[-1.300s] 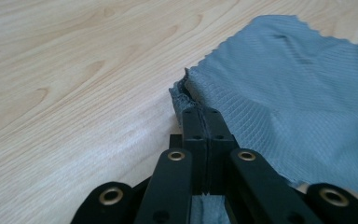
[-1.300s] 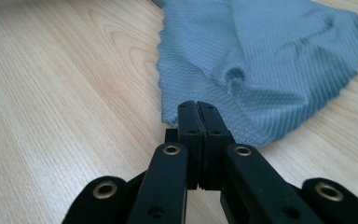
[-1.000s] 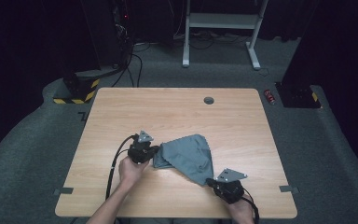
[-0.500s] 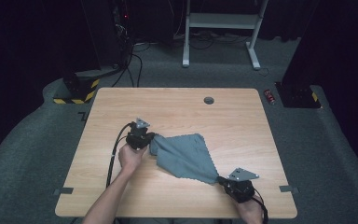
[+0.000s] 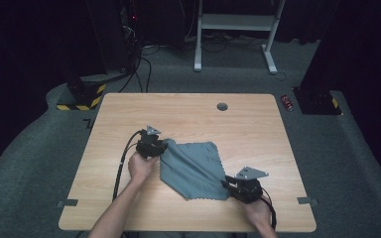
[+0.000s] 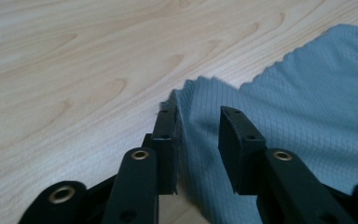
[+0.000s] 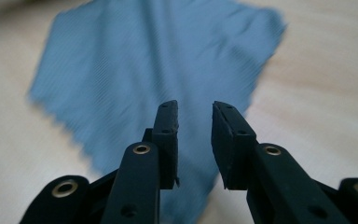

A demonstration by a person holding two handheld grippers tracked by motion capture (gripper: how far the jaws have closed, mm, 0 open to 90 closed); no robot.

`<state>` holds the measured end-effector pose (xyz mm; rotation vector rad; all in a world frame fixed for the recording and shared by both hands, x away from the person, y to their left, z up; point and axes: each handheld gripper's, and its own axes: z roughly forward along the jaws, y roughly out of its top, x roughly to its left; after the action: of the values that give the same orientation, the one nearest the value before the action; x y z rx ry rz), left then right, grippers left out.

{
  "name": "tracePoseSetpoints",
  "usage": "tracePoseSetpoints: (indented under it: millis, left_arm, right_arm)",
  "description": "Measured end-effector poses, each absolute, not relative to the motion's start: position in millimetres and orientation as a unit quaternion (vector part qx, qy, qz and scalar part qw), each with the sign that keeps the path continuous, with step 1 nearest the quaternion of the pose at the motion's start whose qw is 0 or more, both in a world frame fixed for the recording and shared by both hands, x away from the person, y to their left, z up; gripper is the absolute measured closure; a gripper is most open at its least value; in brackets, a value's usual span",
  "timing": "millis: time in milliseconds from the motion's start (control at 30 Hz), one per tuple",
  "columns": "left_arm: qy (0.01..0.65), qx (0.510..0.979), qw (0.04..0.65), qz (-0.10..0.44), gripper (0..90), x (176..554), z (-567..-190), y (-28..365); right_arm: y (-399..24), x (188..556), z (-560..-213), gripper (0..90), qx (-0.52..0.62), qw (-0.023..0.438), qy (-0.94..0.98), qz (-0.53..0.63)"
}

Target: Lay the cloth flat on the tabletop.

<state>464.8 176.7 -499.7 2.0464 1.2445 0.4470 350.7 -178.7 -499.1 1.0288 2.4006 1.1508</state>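
A grey-blue cloth [image 5: 193, 168] lies spread flat on the wooden table [image 5: 188, 119]. My left gripper [image 5: 162, 148] rests at the cloth's left corner. Its jaws have just been opening and now stand apart. In the left gripper view the gripper [image 6: 198, 116] straddles that corner of the cloth [image 6: 307, 93], and the pads do not press on it. My right gripper [image 5: 226, 183] sits at the cloth's near right corner. Its jaws have also just been opening. In the right gripper view the gripper [image 7: 195, 109] is parted above the cloth [image 7: 158, 56], which tapers to a point beneath it.
A round dark grommet [image 5: 222, 106] sits near the table's far edge. A black cable [image 5: 123, 166] trails from the left gripper toward the near edge. Bare wood surrounds the cloth on all sides. Beyond the table are a desk frame [image 5: 233, 29] and dark equipment.
The cloth, bunched between the two shut grippers a second ago, has been pulled out flat. The left hand went left and away, the right hand right. Both pairs of jaws have opened.
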Motion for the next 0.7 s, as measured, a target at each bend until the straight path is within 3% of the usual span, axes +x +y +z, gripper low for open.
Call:
tracePoseSetpoints:
  millis: [300, 533, 600, 700]
  left_arm:
    - [0.492, 0.788, 0.336, 0.158, 76.4, 467.7, -508.0, 177.9]
    - [0.492, 0.790, 0.332, 0.155, 84.2, 468.8, -511.0, 176.7]
    - [0.492, 0.790, 0.332, 0.156, 85.2, 469.1, -511.3, 176.7]
    - [0.489, 0.792, 0.329, 0.157, 87.8, 469.0, -512.9, 175.4]
  right_arm:
    - [-155.2, 447.4, -492.6, 69.7, 0.439, 0.149, 0.789, 0.403]
    - [-143.4, 480.3, -504.0, 67.6, 0.479, 0.144, 0.782, 0.372]
    - [-141.1, 488.1, -508.9, 63.1, 0.491, 0.145, 0.781, 0.358]
    - [-139.2, 492.7, -514.0, 65.9, 0.496, 0.153, 0.781, 0.347]
